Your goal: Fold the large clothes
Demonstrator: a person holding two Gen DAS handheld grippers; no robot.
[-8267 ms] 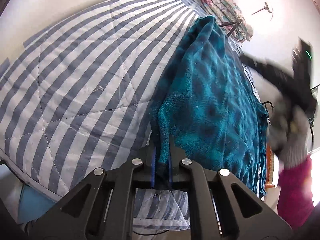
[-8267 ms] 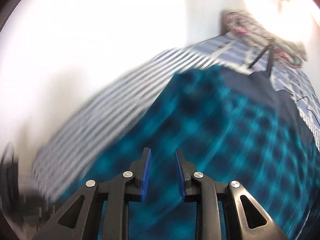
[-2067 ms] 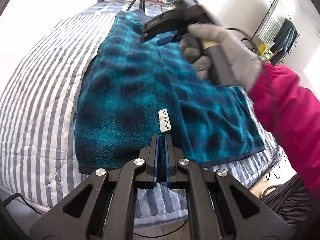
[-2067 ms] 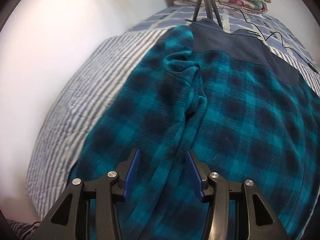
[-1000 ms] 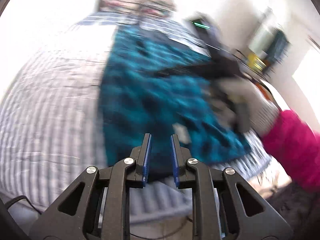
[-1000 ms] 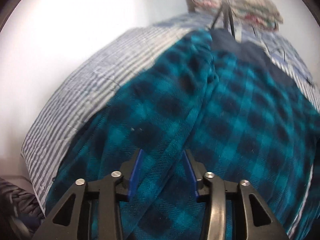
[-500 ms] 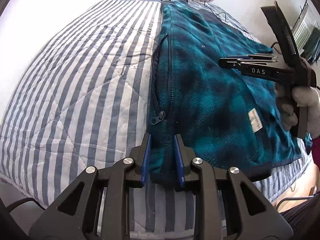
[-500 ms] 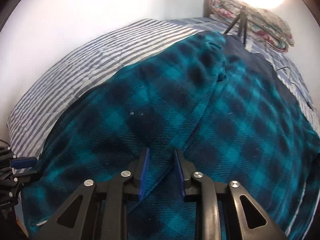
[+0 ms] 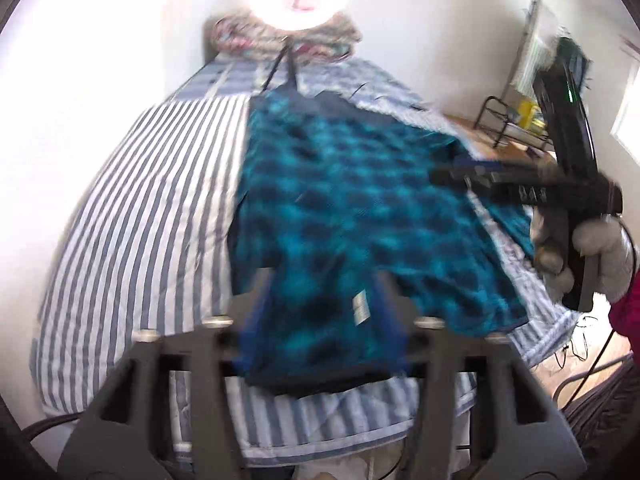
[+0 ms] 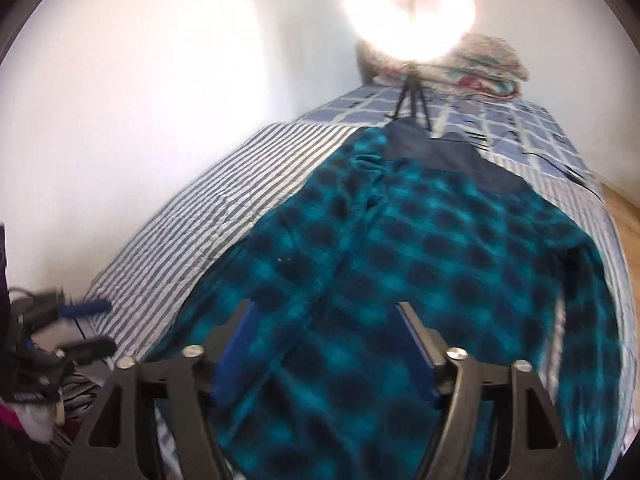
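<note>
Jacket (image 9: 344, 216): flat on the bed (image 9: 132, 216).
Left hand-held gripper (image 9: 324, 312): my jaws wide, empty, over the hem.
Right hand-held gripper (image 10: 324, 344): also spread, empty.
Next: I'd pinch both hem corners evenly.

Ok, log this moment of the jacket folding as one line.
step: between folds | left gripper: open, holding nothing | right gripper: open, holding nothing | teal plaid jacket: lying on striped bedspread

Fuzzy matt fleece jacket (image 10: 420, 264); quilted cotton bedspread (image 9: 152, 200); matt plastic claws.
</note>
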